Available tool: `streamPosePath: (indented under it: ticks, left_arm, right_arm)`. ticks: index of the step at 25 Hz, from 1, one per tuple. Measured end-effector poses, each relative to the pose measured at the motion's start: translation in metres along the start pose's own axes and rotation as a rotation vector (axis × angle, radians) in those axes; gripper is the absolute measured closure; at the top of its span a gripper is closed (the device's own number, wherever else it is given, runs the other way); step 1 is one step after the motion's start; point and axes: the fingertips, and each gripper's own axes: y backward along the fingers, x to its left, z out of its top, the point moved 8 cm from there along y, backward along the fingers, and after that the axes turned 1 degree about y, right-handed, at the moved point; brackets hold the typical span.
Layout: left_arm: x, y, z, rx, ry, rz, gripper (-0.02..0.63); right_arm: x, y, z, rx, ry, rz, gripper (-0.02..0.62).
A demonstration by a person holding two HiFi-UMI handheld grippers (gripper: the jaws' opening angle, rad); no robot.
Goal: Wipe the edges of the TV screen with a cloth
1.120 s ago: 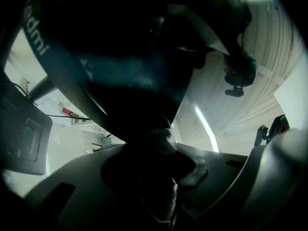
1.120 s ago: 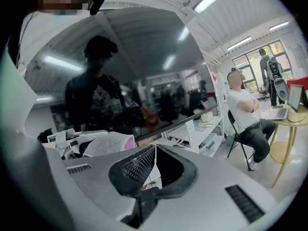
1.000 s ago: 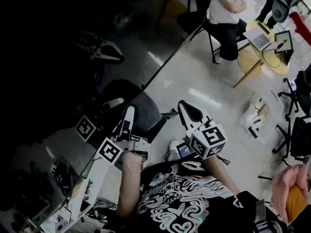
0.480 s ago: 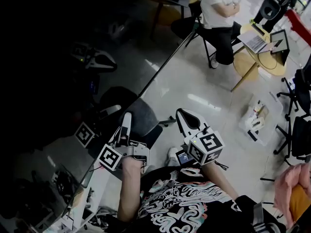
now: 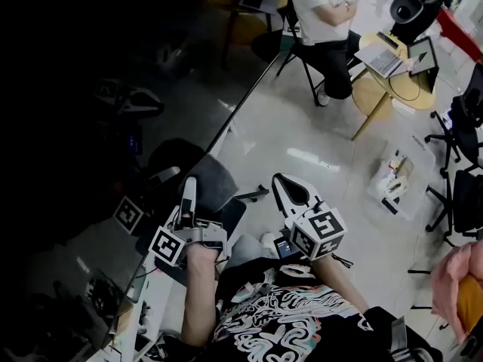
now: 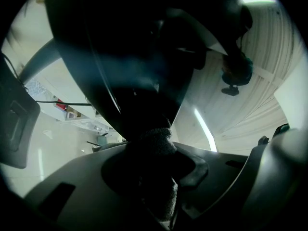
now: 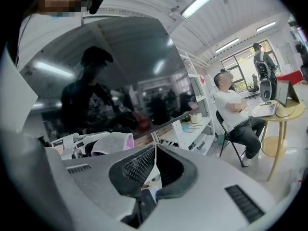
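We see the left gripper (image 5: 187, 191) at the lower left of the head view, nosed up to the slanting edge of the TV screen (image 5: 75, 127), whose dark glass fills the left half of that frame. Only the left gripper view shows what it carries: its jaws are clamped on a fuzzy cloth (image 6: 159, 177), bunched low in the centre and reaching up to the black panel above.

The right gripper (image 5: 290, 191) hangs just right of it over the floor, and its own view shows its jaws pressed together with nothing between them. That view alone gives us the screen head-on, mirroring a dark figure and ceiling lights, with a pale, pink-edged cloth at its lower left.

The floor (image 5: 324, 149) is pale and glossy. At the top of the head view a seated person (image 5: 321, 6) in a white shirt sits on a folding chair beside a round wooden table (image 5: 392, 78) bearing a laptop (image 5: 381, 59). Black office chairs (image 5: 460, 164) line the right edge.
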Motion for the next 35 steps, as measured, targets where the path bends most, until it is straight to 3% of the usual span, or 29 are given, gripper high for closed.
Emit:
streamPosePath:
  ticks: [11,35]
  left_arm:
    - [0.002,-0.012,-0.012,0.000,0.022,-0.012,0.468]
    - [0.016,-0.046,-0.020,0.068,0.031,0.006,0.467]
  right_arm:
    - [-0.020,0.025,0.010,-0.037,0.006,-0.077,0.563]
    - [-0.036,0.016,0.011,-0.015,0.005,-0.121,0.563]
